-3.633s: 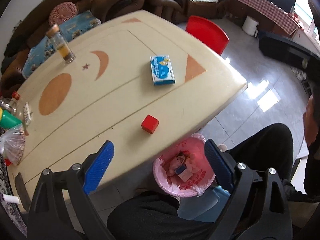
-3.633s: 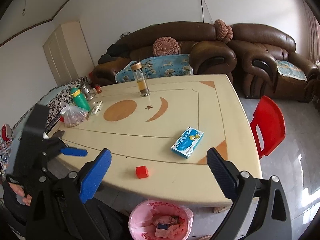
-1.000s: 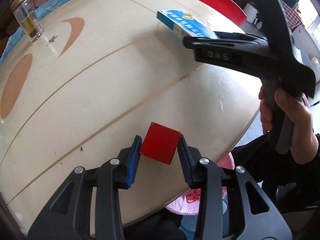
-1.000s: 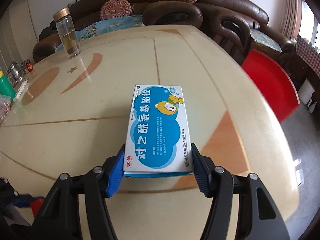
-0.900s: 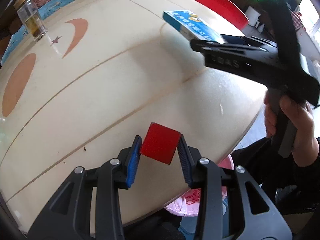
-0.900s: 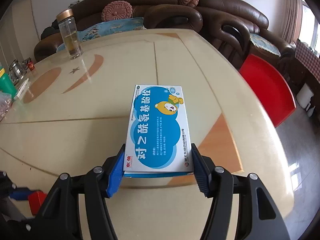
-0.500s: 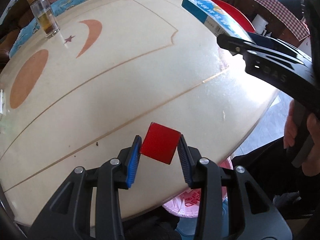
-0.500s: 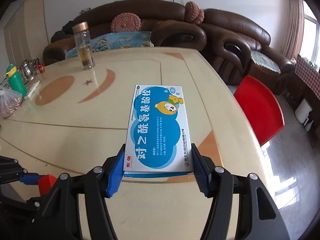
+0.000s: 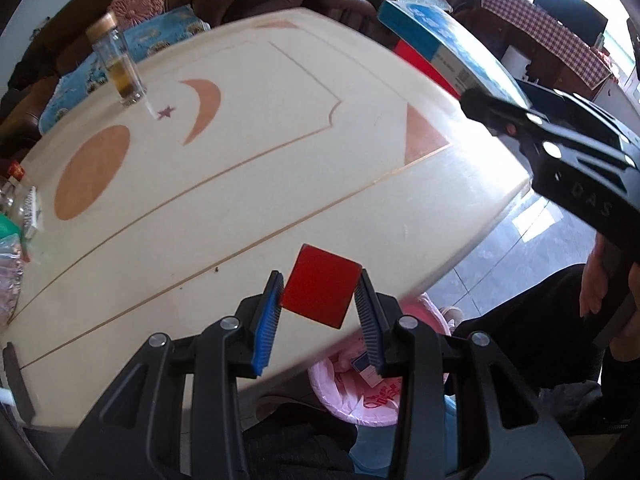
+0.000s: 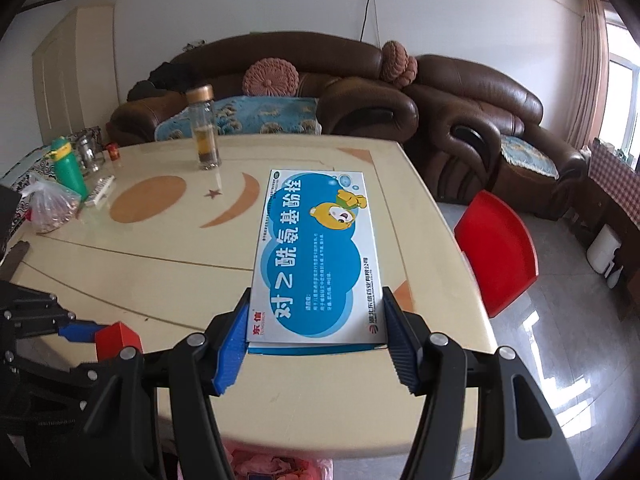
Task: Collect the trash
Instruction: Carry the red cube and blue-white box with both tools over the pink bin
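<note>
The red block (image 9: 320,291) is pinched between the jaws of the left gripper (image 9: 319,312) and held clear above the tabletop (image 9: 240,184) near its front edge. The blue medicine box (image 10: 316,256) is clamped flat between the jaws of the right gripper (image 10: 316,338), raised above the tabletop. The pink-lined trash bin (image 9: 360,396) is seen below the edge.

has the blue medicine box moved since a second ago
Yes. The blue medicine box, gripped in the right tongs, has risen off the table; more sofa and wall show behind it.
</note>
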`<action>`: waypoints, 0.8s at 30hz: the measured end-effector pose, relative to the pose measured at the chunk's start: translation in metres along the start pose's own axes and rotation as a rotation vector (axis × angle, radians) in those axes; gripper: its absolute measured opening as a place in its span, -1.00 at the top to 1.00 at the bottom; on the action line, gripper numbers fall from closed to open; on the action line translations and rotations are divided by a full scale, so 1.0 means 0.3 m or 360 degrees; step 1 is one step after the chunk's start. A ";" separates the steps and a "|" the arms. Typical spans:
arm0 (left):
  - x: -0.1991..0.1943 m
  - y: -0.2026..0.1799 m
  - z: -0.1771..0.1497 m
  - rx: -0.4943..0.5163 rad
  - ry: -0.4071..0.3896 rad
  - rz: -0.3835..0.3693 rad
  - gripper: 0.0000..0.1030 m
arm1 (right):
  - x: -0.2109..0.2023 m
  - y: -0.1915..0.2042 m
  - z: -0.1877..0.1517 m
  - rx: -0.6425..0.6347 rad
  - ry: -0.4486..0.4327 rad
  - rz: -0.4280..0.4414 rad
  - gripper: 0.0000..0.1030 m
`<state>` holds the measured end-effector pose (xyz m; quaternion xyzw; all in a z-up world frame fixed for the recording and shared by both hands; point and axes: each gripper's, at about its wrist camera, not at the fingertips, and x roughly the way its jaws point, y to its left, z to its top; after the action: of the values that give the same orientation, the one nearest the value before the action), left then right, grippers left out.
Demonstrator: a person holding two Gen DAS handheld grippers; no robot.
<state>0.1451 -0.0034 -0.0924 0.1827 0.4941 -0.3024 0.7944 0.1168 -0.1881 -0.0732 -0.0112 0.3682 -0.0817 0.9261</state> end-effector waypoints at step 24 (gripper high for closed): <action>-0.222 -0.156 -0.212 -0.0003 -0.0131 -0.0010 0.30 | -0.460 0.078 -0.192 -0.0108 -0.0095 0.0054 -0.15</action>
<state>0.0494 0.0187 -0.0607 0.1677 0.4620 -0.3116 0.8132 -0.0182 -0.1406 -0.0232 -0.0387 0.3430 -0.0530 0.9371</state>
